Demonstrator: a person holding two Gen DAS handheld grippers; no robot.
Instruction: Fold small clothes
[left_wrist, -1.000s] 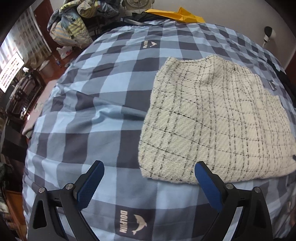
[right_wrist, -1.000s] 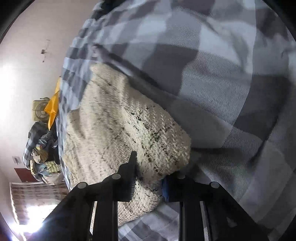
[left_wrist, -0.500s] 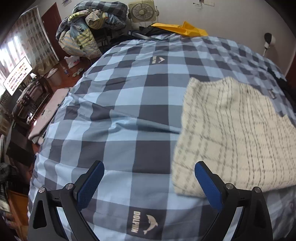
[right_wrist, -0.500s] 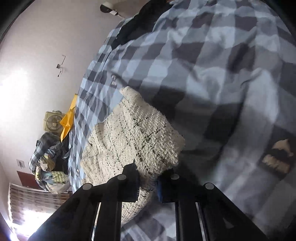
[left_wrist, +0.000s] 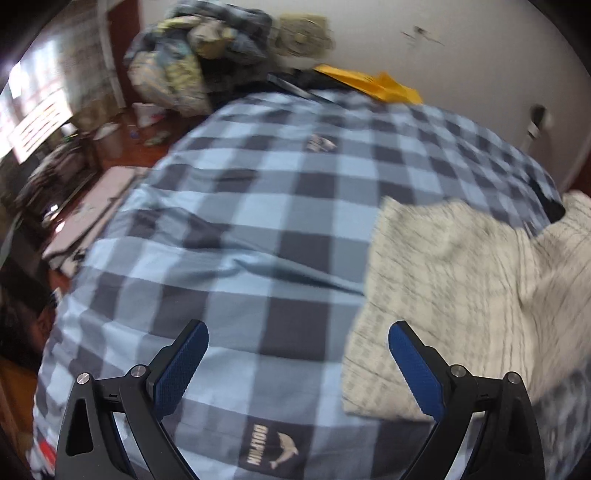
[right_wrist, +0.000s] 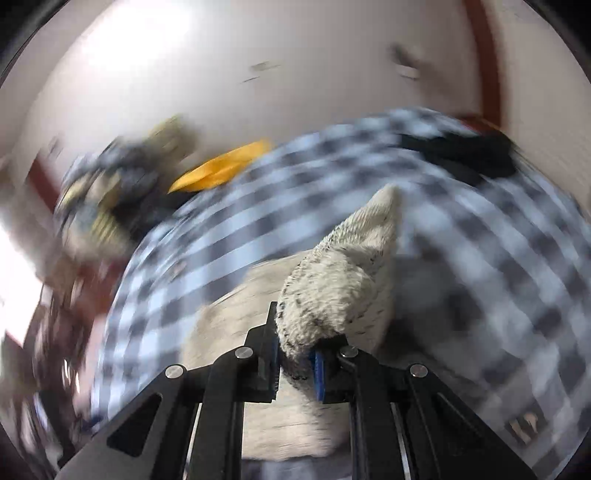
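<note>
A cream knit garment with thin dark check lines (left_wrist: 454, 295) lies on the blue plaid bedcover (left_wrist: 258, 229), at the right of the left wrist view, its far right part raised. My left gripper (left_wrist: 297, 362) is open and empty, above the bedcover just left of the garment's near corner. My right gripper (right_wrist: 295, 360) is shut on an edge of the cream garment (right_wrist: 340, 288) and holds it lifted above the bed. Both views are motion-blurred.
A pile of clothes and bedding (left_wrist: 192, 62) and a yellow item (left_wrist: 373, 83) lie at the far end of the bed by the white wall. A dark item (right_wrist: 461, 151) lies near the bed's far right edge. Floor clutter (left_wrist: 74, 177) is off the left side.
My right gripper has lifted the garment's edge up off the bed and swung round. My left gripper has pulled back and left, so the garment sits further right in its view.
</note>
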